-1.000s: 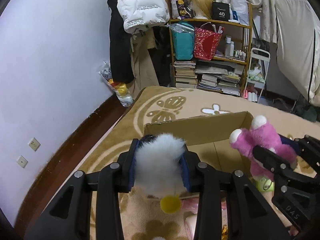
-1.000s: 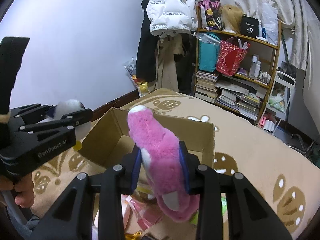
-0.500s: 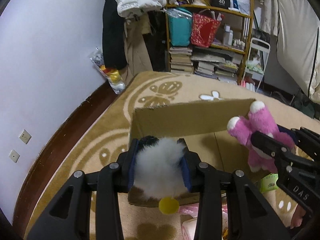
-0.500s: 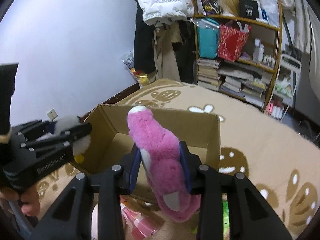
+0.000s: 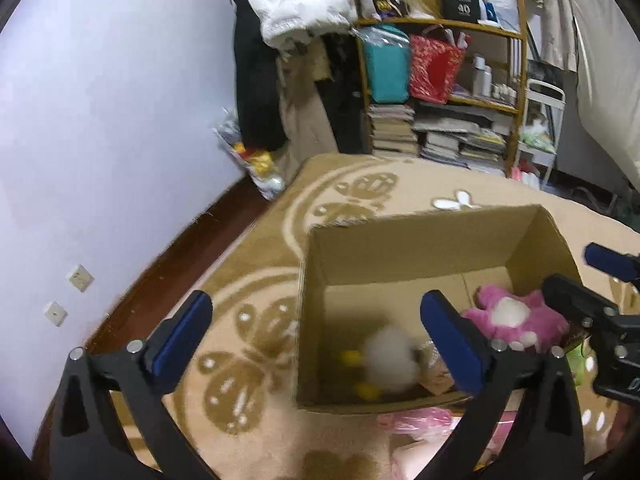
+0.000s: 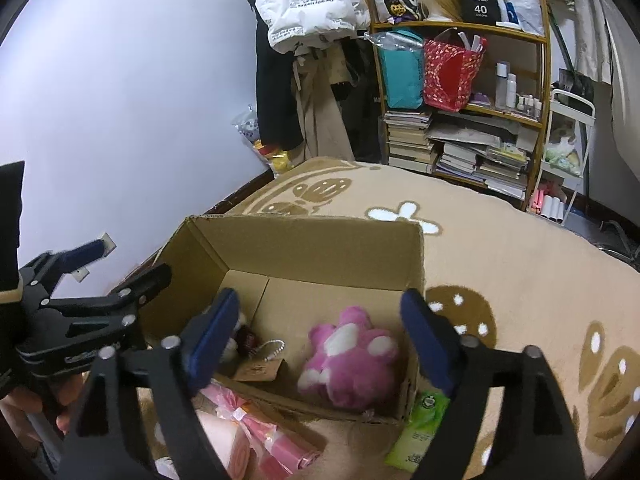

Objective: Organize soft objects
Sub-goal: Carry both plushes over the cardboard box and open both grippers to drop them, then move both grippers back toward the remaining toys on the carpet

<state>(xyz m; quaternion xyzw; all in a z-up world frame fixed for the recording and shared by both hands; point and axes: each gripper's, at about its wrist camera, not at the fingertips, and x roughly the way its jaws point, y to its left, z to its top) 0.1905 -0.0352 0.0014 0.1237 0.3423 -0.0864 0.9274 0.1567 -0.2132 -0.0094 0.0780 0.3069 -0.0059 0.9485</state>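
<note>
Cardboard box [image 6: 304, 248], pink packets [image 6: 256, 428], green pack [image 6: 420, 428]

Your way into the cardboard box [image 6: 320, 248] is open from above; its walls block entry from the sides. The pink plush [image 6: 348, 360] and white plush [image 5: 390, 364] occupy the near floor, leaving the far half bare.
</note>
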